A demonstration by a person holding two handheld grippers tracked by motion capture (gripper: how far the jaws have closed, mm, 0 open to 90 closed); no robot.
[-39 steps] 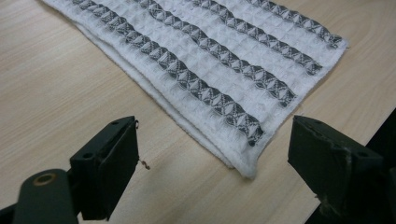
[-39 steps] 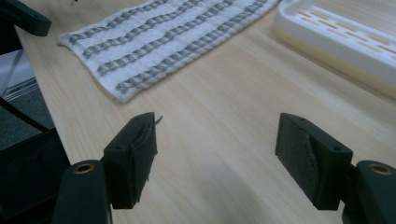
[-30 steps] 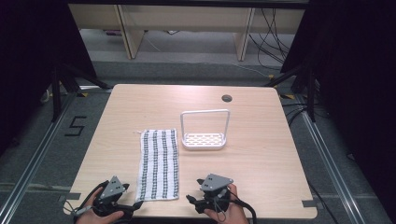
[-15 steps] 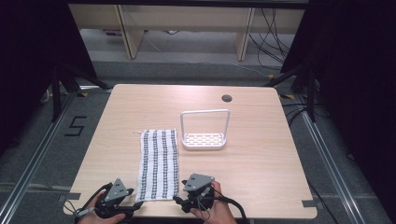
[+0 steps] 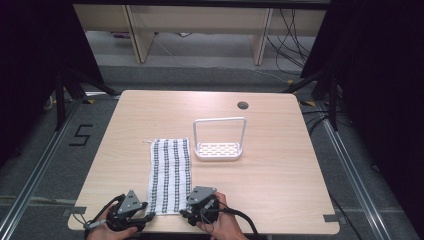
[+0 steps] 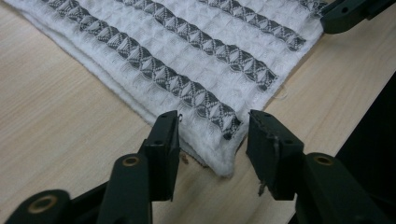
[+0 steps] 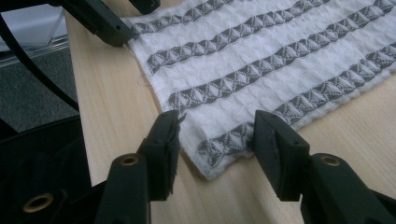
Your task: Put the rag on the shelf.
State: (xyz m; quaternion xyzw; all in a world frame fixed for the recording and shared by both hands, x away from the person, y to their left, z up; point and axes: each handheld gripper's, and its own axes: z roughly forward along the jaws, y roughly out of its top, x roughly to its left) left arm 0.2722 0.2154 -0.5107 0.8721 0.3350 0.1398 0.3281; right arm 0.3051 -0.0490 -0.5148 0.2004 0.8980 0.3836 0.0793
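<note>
A white towel with grey stripes lies flat on the wooden table, its short end at the near edge. My left gripper sits at the near left corner. In the left gripper view that corner lies between the jaws of the left gripper, flat and not pinched. My right gripper is at the near right corner. That corner lies flat between the jaws of the right gripper. Both pairs of jaws have just been closing.
A white wire rack with a tall hoop handle stands just right of the towel's far end. A round cable hole is in the table farther back. The table's near edge runs right beside both grippers.
My right gripper has slid left up to the towel's near right corner. The left gripper has barely moved. Both pairs of jaws stand narrower than before.
</note>
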